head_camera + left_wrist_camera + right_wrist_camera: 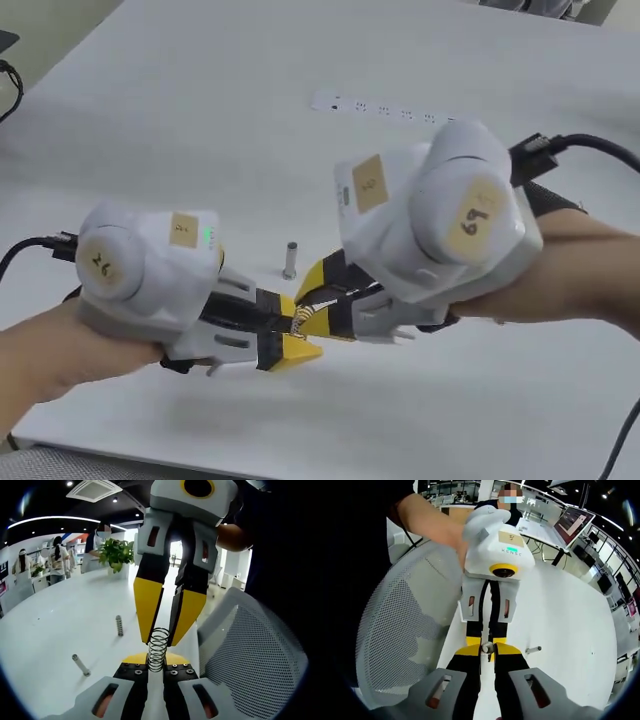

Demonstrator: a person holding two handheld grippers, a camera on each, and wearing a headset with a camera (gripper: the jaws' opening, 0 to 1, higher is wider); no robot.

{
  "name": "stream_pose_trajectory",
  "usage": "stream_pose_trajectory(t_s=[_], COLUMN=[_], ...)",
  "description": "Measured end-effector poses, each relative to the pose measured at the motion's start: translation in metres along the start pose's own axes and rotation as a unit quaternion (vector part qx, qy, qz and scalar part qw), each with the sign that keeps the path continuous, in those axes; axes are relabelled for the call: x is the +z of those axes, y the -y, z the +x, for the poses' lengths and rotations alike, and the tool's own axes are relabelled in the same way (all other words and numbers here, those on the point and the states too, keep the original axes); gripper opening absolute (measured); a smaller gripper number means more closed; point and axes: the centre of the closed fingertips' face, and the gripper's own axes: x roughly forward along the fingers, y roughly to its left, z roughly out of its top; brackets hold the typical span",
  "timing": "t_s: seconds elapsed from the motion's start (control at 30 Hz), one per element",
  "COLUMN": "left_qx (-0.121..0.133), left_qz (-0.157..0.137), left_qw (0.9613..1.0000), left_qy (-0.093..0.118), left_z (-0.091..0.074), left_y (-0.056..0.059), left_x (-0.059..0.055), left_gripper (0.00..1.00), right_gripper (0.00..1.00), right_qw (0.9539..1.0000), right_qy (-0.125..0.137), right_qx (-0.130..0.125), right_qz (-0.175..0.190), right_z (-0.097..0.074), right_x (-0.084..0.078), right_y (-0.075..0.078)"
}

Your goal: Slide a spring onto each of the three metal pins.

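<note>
Two tips meet: the right hand-held gripper [159, 643] pinches the far end of the spring [157, 655], whose long axis runs straight ahead from the left hand-held gripper [156, 668], its jaws pressed close at the near end, what they clamp hidden.

Grippers meet tip to tip over the near side of the table [200, 100]: left gripper [288, 347] coming in from the left, right gripper [316, 302] from the right, the spring [300, 322] pinched between them. Just behind them a pin [291, 260] stands upright on the table. Farther back lies a power strip [385, 108], well apart.
</note>
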Motion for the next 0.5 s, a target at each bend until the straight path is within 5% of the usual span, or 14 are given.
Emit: stream_pose_trajectory(t_s=[0.5], left_qx=[0.007], left_qz=[-0.016], left_qw=[0.9998], left_qy=[0.001], left_z=[-0.0012], left_y=[0.0005], left_x=[0.0021], left_gripper=[0.03], right_gripper=[0.06], right_qw=[0.9997], right_qy=[-0.009], right_qx=[0.002], right_qz=[-0.022], right_z=[-0.0022], right_x=[0.0022], right_y=[-0.0013])
